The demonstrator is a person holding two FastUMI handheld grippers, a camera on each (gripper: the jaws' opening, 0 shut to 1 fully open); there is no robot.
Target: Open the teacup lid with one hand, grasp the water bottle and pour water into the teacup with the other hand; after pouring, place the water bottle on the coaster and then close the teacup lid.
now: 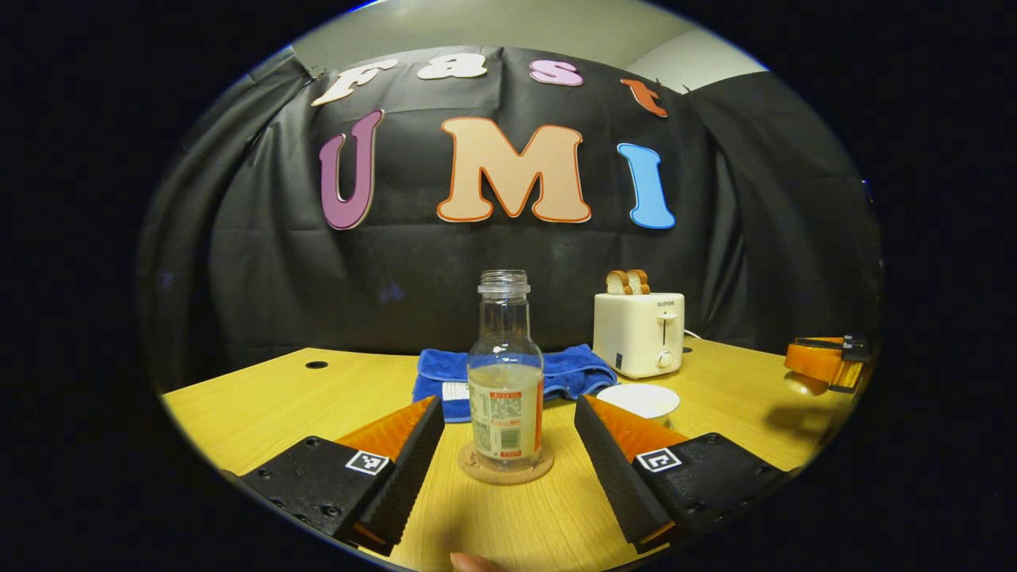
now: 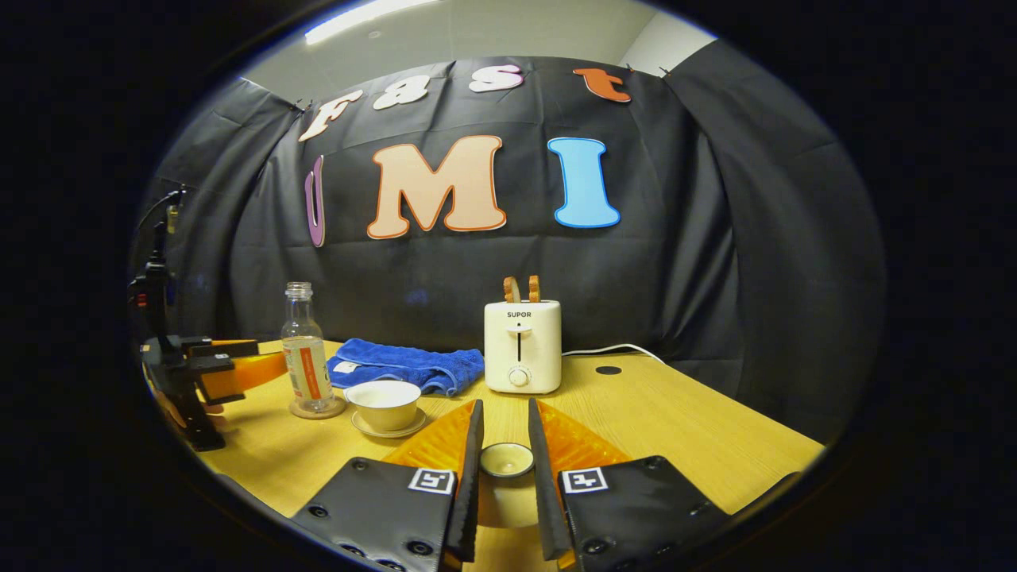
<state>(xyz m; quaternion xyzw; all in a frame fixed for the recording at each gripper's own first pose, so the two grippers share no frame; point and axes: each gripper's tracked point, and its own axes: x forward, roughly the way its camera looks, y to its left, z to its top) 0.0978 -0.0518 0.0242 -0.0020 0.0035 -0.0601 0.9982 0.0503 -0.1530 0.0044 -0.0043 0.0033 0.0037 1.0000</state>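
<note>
Booth dim overall, black backdrop soaks up light. Light comes from above: a ceiling strip light (image 2: 361,16) glows near the top of the right gripper view. Table (image 1: 262,405) brightly lit, warm yellow, mild sheen. Soft shadow on the table at right in the left gripper view. Strong fisheye bending at edges; rims darken, possibly slightly soft.

The table (image 1: 262,397) is pale wood grain, smooth with a soft sheen. Straight ahead of the left hand-held gripper (image 1: 508,445), between its ribbed matt black pads (image 1: 413,469), the bottle (image 1: 505,373) is clear glossy plastic with a paper-like label, on a rough cork coaster (image 1: 477,470). Behind it lies a fluffy blue towel (image 1: 572,369). The toaster (image 2: 522,345) is smooth cream plastic. The cup (image 2: 386,403) and the lid (image 2: 507,459) between the right hand-held gripper's (image 2: 505,469) fingers look like glazed ceramic.
</note>
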